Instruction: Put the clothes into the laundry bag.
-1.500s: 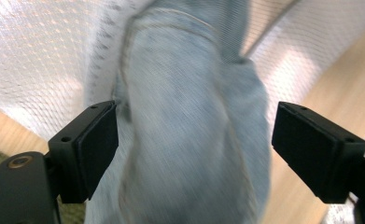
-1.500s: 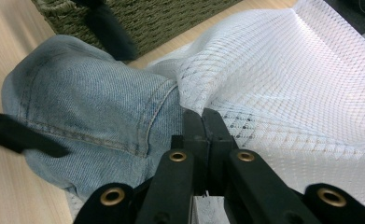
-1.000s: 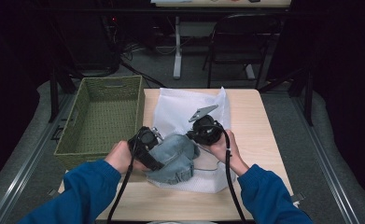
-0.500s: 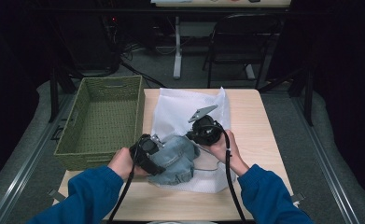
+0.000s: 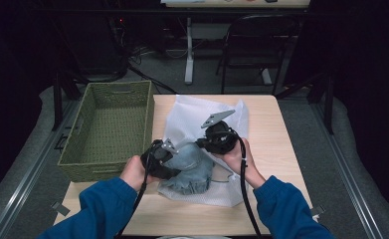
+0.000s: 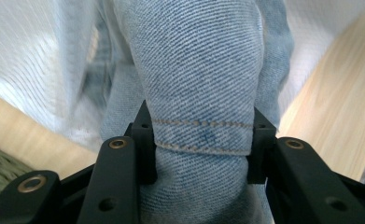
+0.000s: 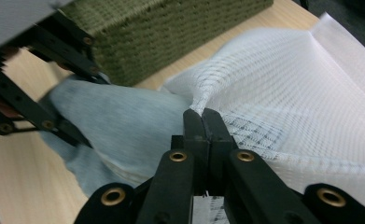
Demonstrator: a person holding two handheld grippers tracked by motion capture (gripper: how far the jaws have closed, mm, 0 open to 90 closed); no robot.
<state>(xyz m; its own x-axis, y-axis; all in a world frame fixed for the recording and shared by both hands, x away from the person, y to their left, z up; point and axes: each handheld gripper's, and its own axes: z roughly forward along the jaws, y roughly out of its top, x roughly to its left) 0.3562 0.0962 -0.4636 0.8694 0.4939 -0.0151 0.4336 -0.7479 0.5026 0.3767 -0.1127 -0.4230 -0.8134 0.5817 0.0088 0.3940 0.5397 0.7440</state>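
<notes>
Folded light-blue denim garment [image 6: 203, 70] is gripped between the just-closing jaws of the left gripper [image 6: 201, 144], lying at the mouth of the white mesh laundry bag [image 7: 283, 79], whose edge is pinched by the right gripper [image 7: 202, 122]. Withdrawal is judged next, toward the green woven basket [image 5: 113, 130].

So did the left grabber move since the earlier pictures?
Yes. The left gripper slid right, away from the green basket and further over the jeans. Its jaws have just been closing and now pinch a denim fold.

A dim lab or workshop: bare wooden table [image 5: 276, 129], trailing floor cables [image 5: 147, 74], metal-framed bench [image 5: 189, 50] behind.
</notes>
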